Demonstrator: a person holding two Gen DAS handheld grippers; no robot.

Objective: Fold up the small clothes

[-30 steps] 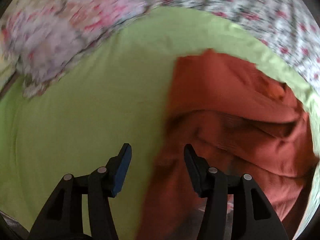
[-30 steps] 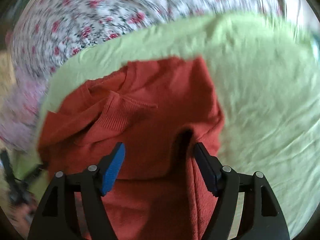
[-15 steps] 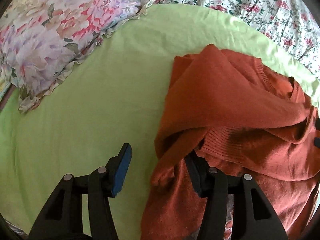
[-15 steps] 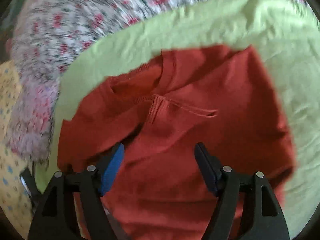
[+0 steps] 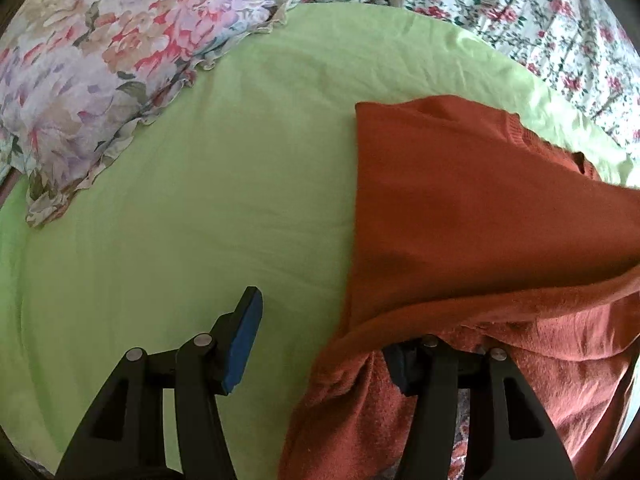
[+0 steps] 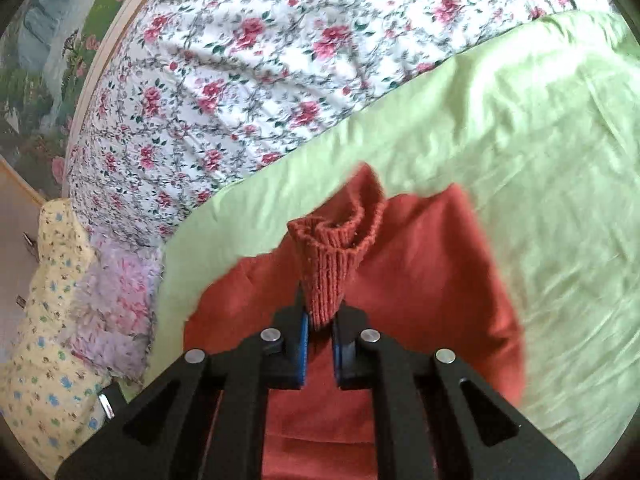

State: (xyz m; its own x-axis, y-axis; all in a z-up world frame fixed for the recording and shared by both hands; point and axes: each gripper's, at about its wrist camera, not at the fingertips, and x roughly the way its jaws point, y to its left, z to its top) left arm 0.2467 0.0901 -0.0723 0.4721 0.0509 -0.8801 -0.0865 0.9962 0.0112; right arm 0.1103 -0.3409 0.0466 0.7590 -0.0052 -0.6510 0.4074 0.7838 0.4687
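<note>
While the right tongs (image 6: 319, 340) pinch the sweater's (image 6: 400, 280) ribbed cuff (image 6: 332, 264), left tongs (image 5: 320, 340) gape.

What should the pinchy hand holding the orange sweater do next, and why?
Probably carry the ribbed cuff across and lay it on the sweater body. The right gripper is shut on the cuff, lifted above the sweater on the green sheet. The left gripper is open, one finger under sweater fabric.
</note>
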